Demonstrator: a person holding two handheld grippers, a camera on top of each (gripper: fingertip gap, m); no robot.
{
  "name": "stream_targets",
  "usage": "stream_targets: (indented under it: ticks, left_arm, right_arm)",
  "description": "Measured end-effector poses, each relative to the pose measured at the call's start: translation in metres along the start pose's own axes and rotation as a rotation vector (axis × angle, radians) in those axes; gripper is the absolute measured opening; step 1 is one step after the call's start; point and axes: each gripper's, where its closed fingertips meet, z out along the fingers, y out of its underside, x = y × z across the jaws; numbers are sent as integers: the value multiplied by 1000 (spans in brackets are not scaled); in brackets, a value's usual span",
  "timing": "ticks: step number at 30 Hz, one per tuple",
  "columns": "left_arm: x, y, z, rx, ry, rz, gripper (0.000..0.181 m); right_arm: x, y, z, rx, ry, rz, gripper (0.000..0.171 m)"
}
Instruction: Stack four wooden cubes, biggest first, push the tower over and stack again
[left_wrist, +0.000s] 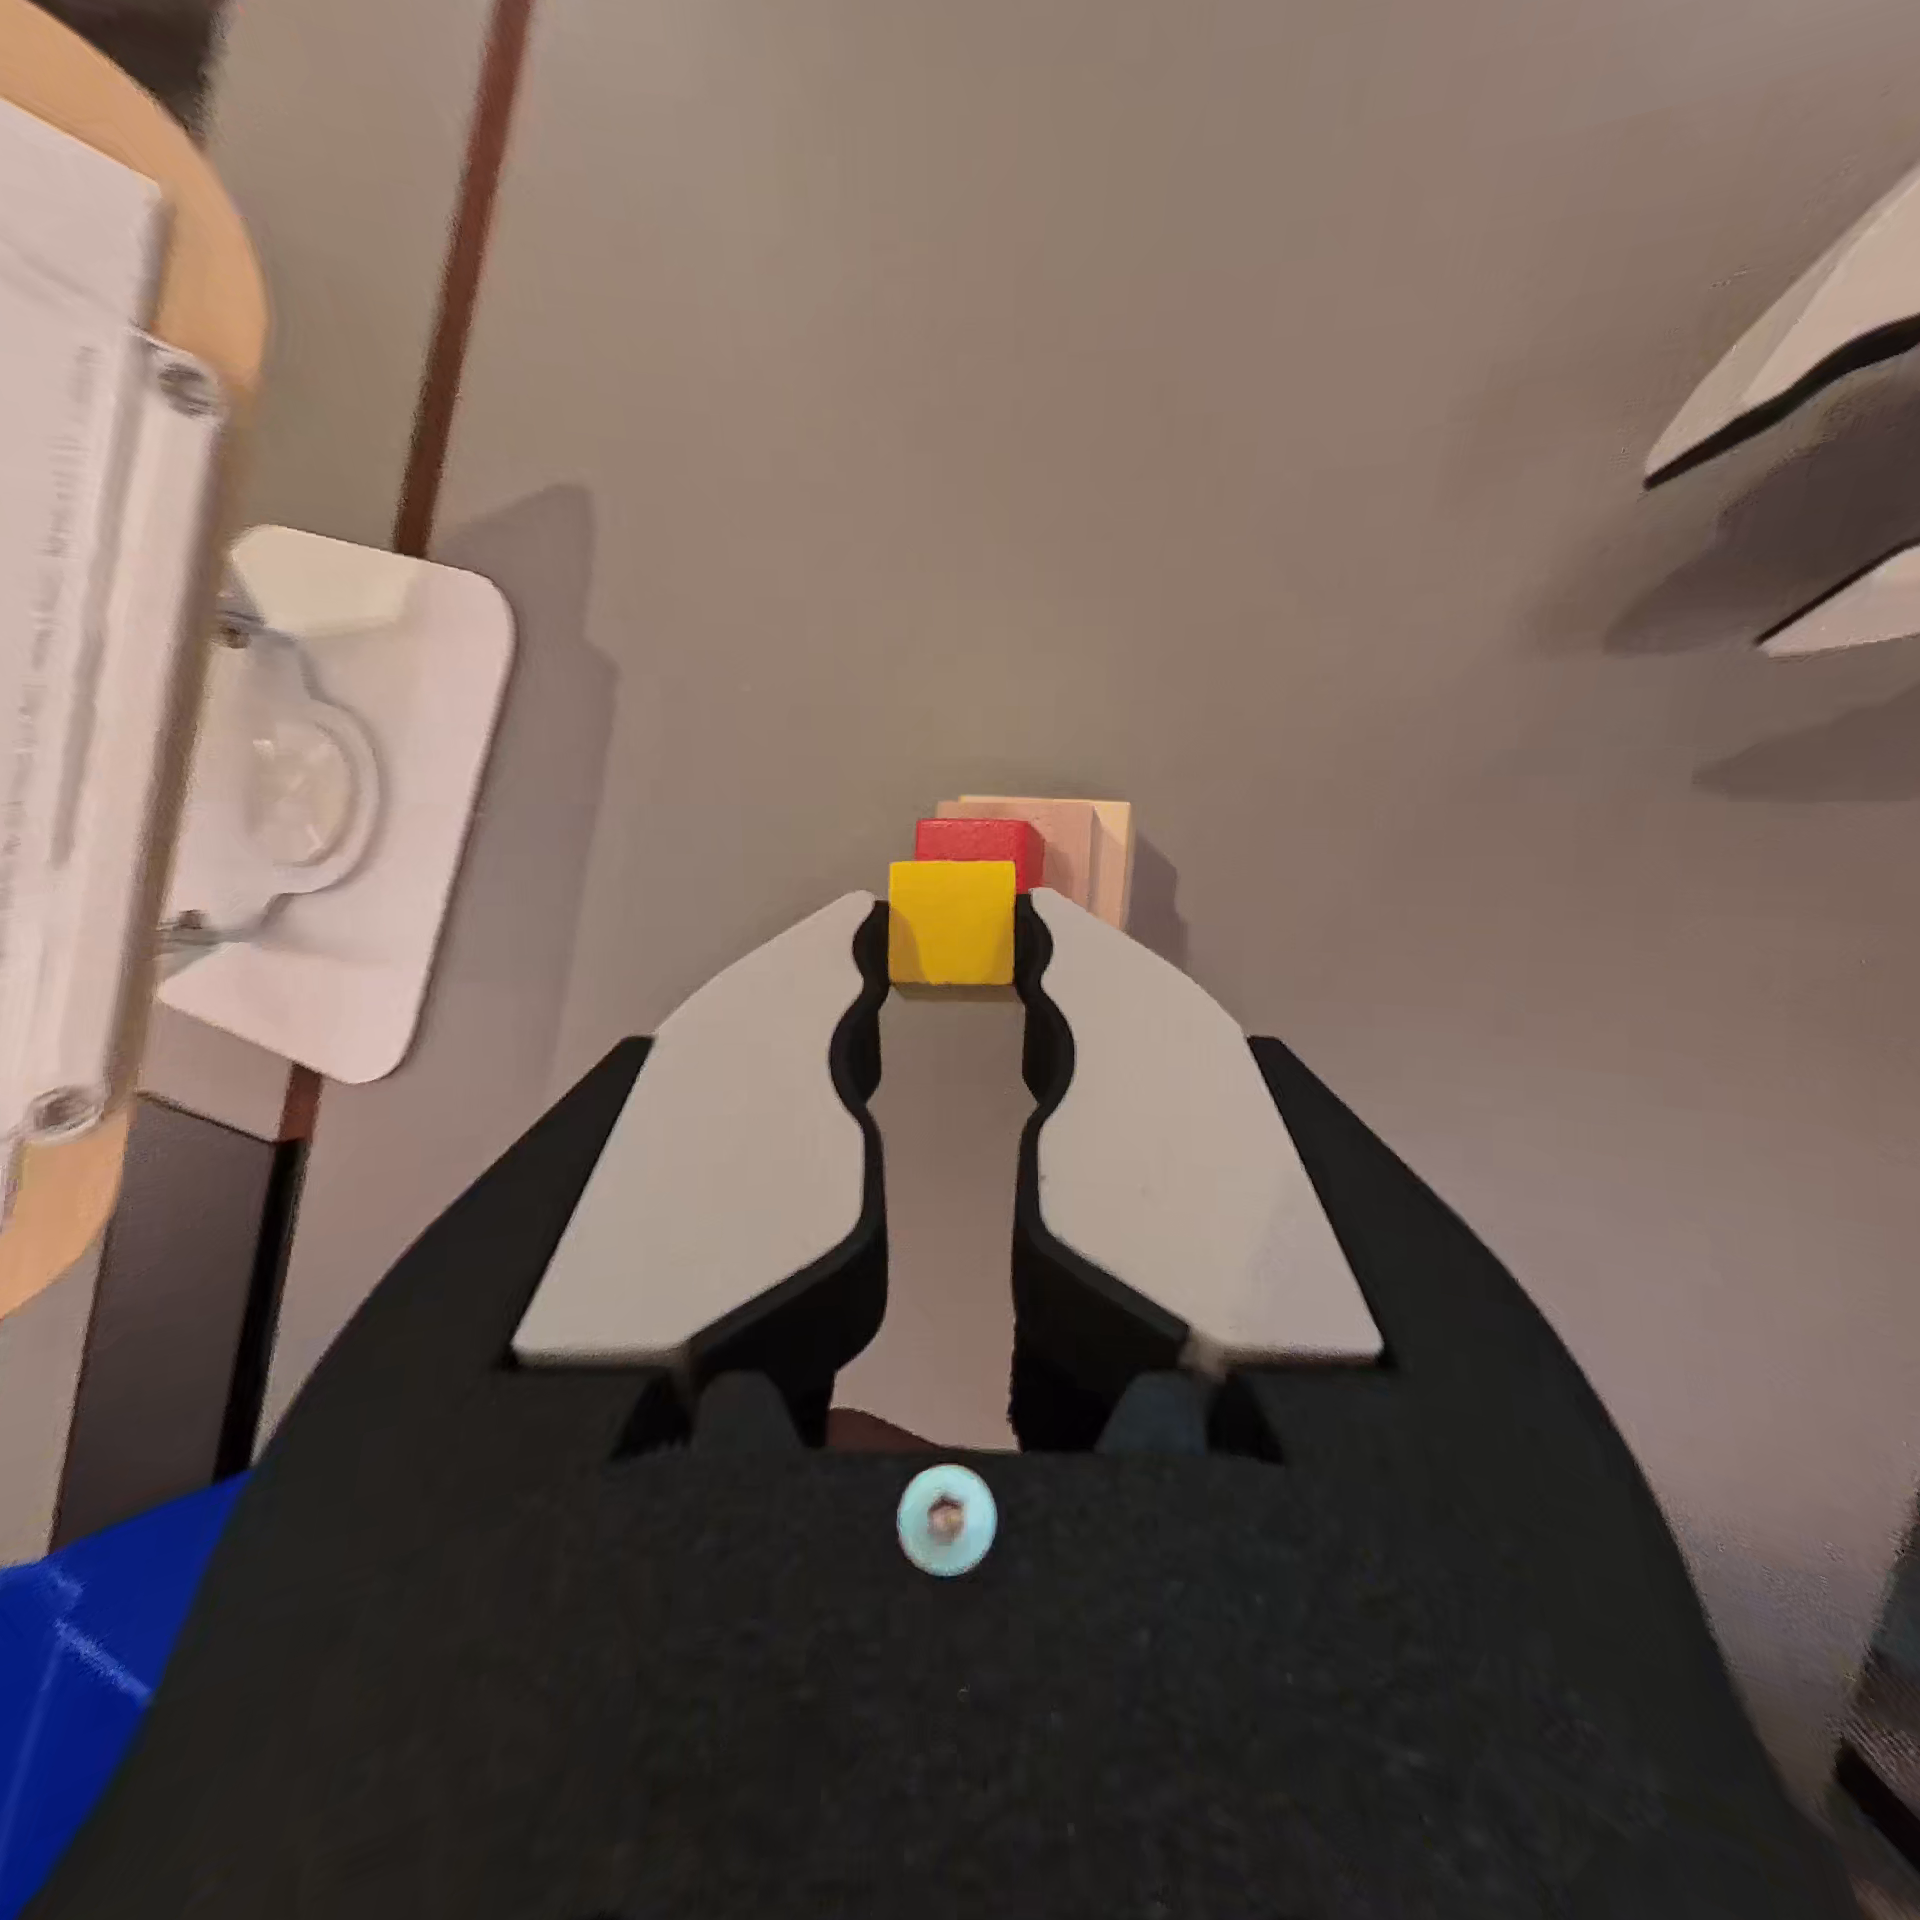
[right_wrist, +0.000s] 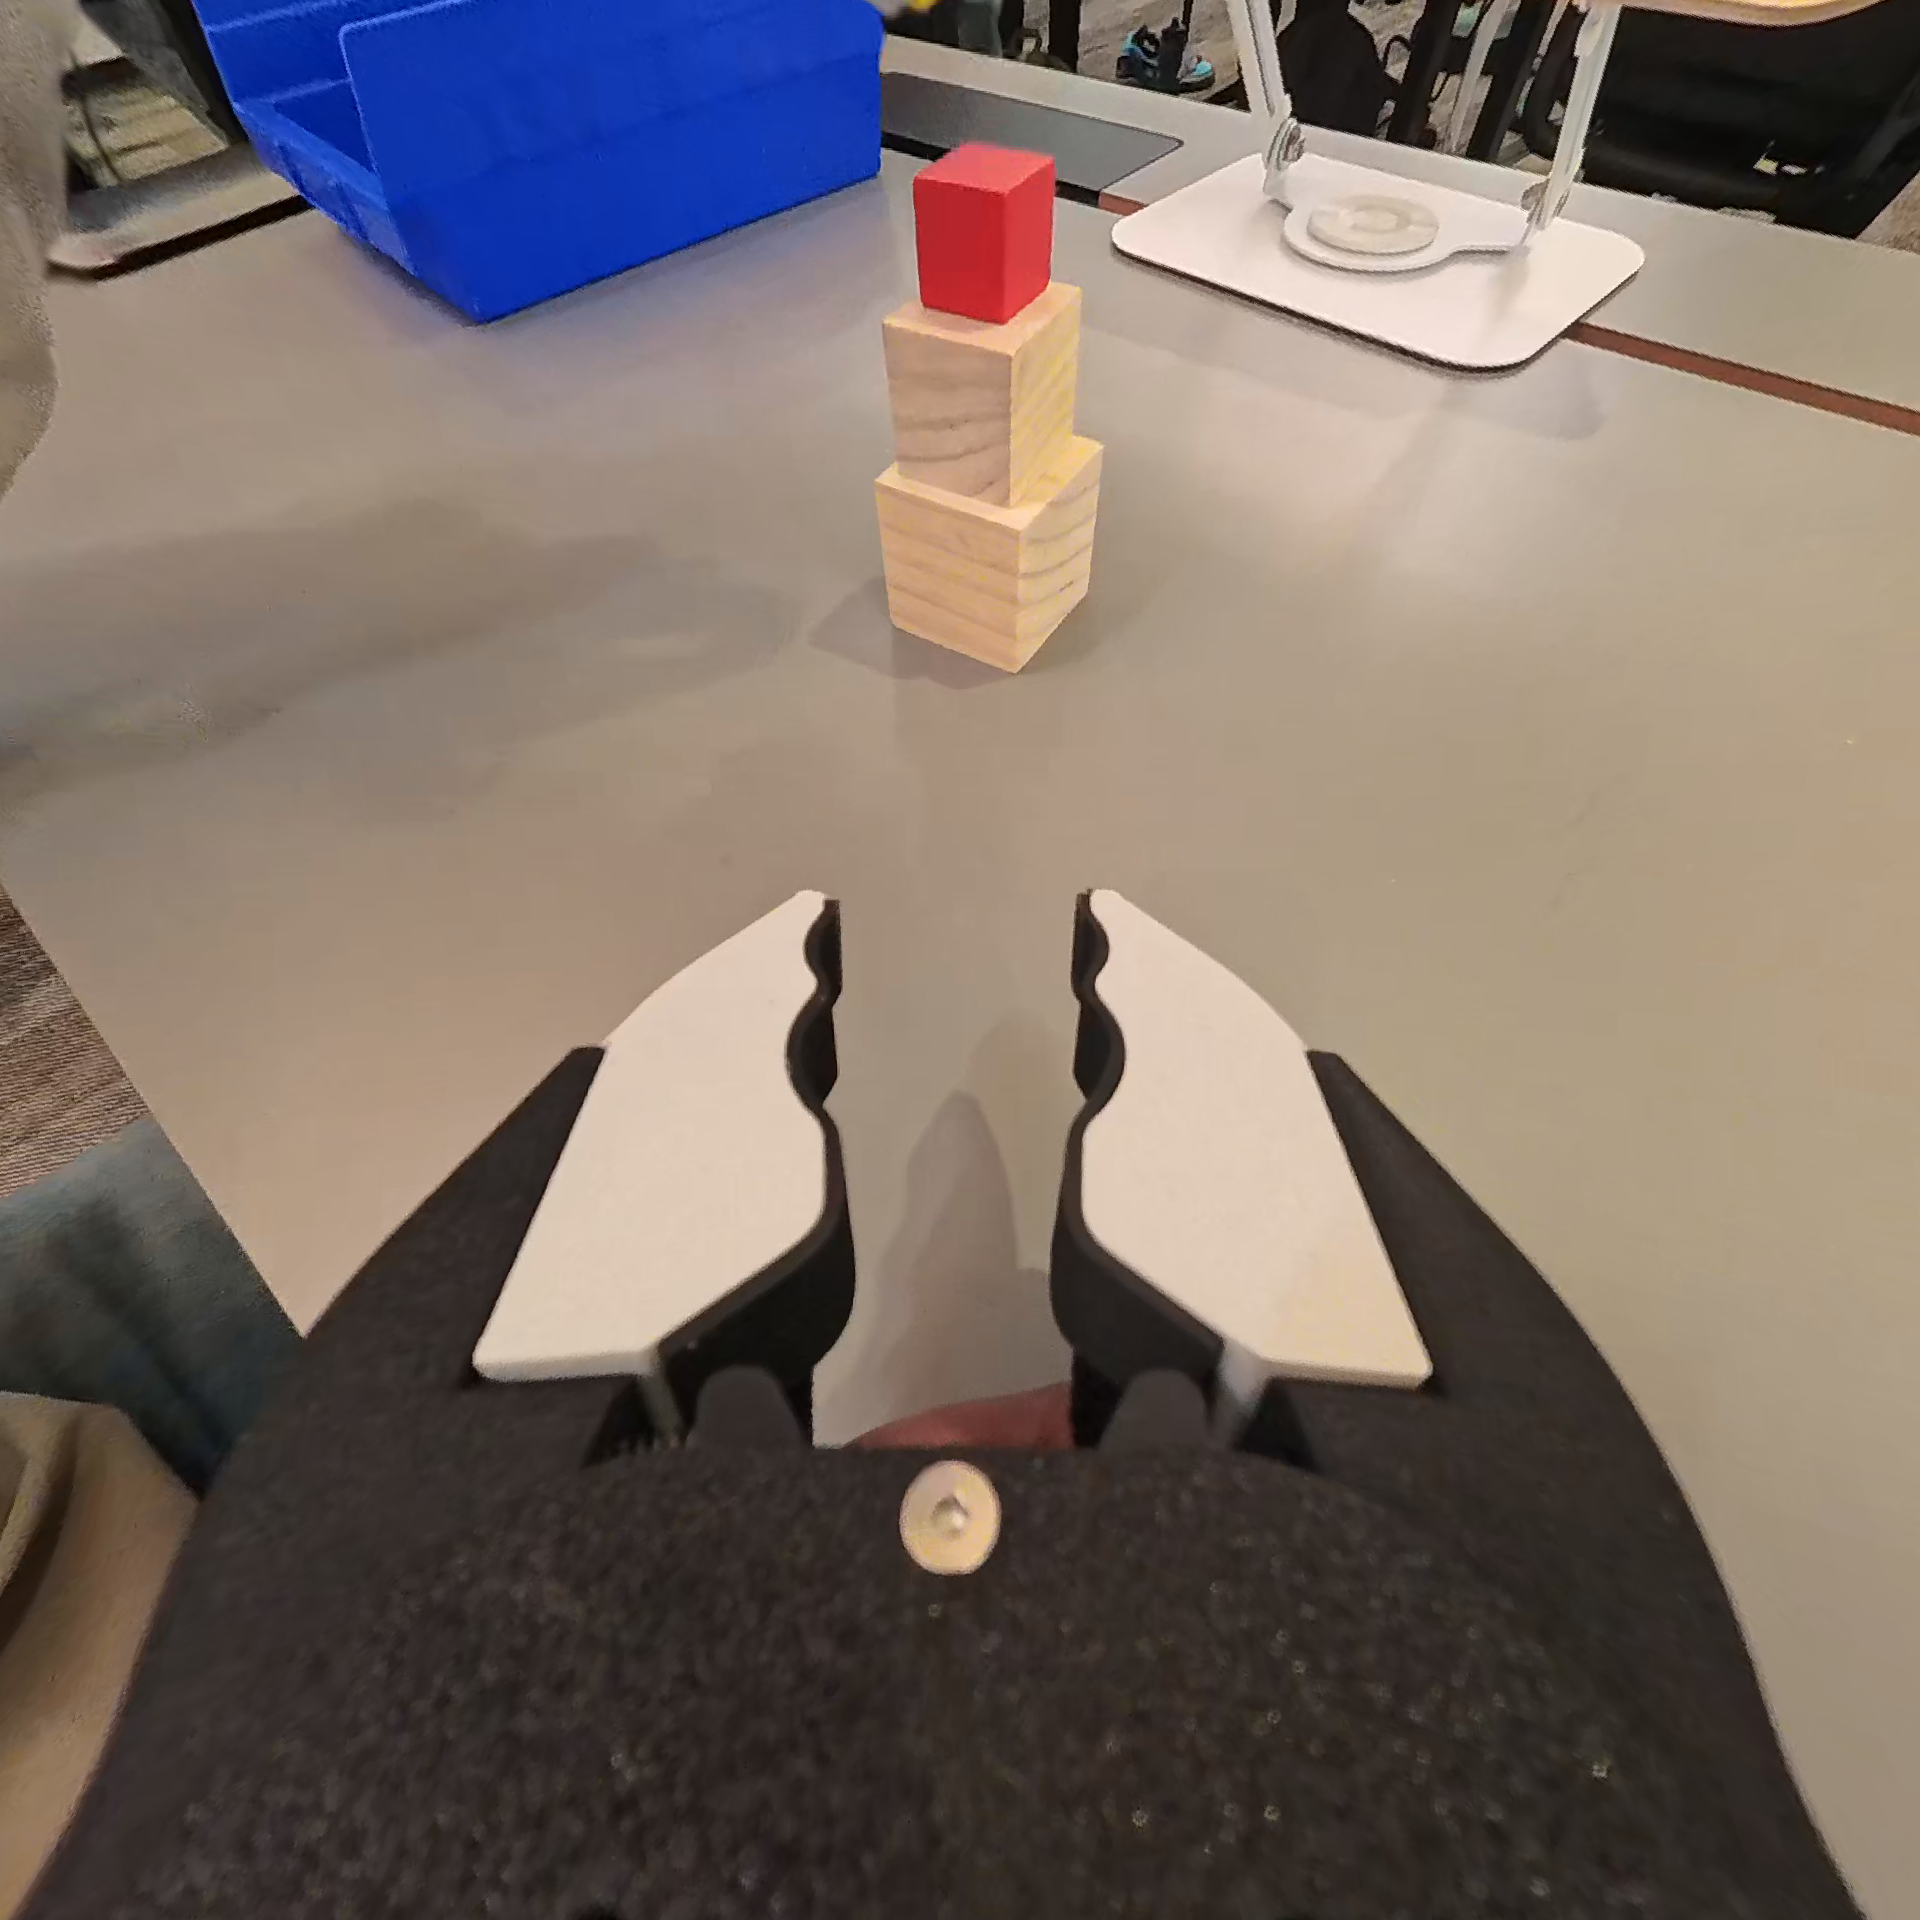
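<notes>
Yellow and smallest of the four, the yellow cube (left_wrist: 952, 921) sits clamped between the fingertips of the left hand-held gripper (left_wrist: 952, 925), which looks down from above the tower. Directly under it in that view lies the red cube (left_wrist: 982, 840), and past the red cube's edge the pale tops of the two wooden cubes show as offset steps. From the right wrist view the tower stands upright on the grey table (right_wrist: 1455, 779): the large wooden cube (right_wrist: 987, 566) at the bottom, the medium wooden cube (right_wrist: 982, 400) on it and turned slightly, and the red cube (right_wrist: 985, 231) on top, also a little askew. The yellow cube itself cannot be made out in this view. The right hand-held gripper (right_wrist: 956, 909) hovers low over the table, well short of the tower, its fingers parted to a moderate gap with nothing between them. In the left wrist view its grey fingers (left_wrist: 1808, 416) show at the right edge. Behind the tower to the left stands a blue plastic bin (right_wrist: 582, 156), and to the right a white stand base (right_wrist: 1382, 270) with a clear round fitting and slim white legs rising from it. A reddish-brown strip (right_wrist: 1745, 379) runs across the table beside that base.
</notes>
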Motion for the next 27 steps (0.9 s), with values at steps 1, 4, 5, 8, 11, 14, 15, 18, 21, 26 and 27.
stream_targets:
  ticks: [1,4,5,8,11,14,15,18,21,26,27]
  left_arm:
    - [1,0,6,-24,39,-3,22]
    - [0,-2,17,-46,94,-15,22]
    - [1,-3,19,-48,104,-15,22]
    - [0,-1,25,-72,102,-6,22]
    - [0,-2,28,-66,111,-13,22]
    - [-1,-2,29,-54,112,-25,22]
    - [0,-1,29,-52,120,-33,22]
    - [2,3,30,-48,134,-39,22]
    - [2,4,30,-28,131,-67,26]
    - [1,12,23,-11,68,-66,67]
    - [2,12,17,20,55,-81,67]
  right_arm:
    - [0,1,0,-1,2,-2,42]
    - [2,3,-2,-6,9,-4,42]
    - [2,3,-2,-5,10,-3,42]
    - [4,5,-2,-9,14,1,42]
    - [6,6,-2,-12,13,8,42]
    - [5,7,-1,-15,11,7,42]
    - [5,8,-1,-17,10,7,42]
    - [4,9,0,-21,7,7,42]
    - [4,9,1,-24,5,6,42]
    - [4,7,-2,-18,5,2,42]
    - [4,7,-2,-19,2,1,42]
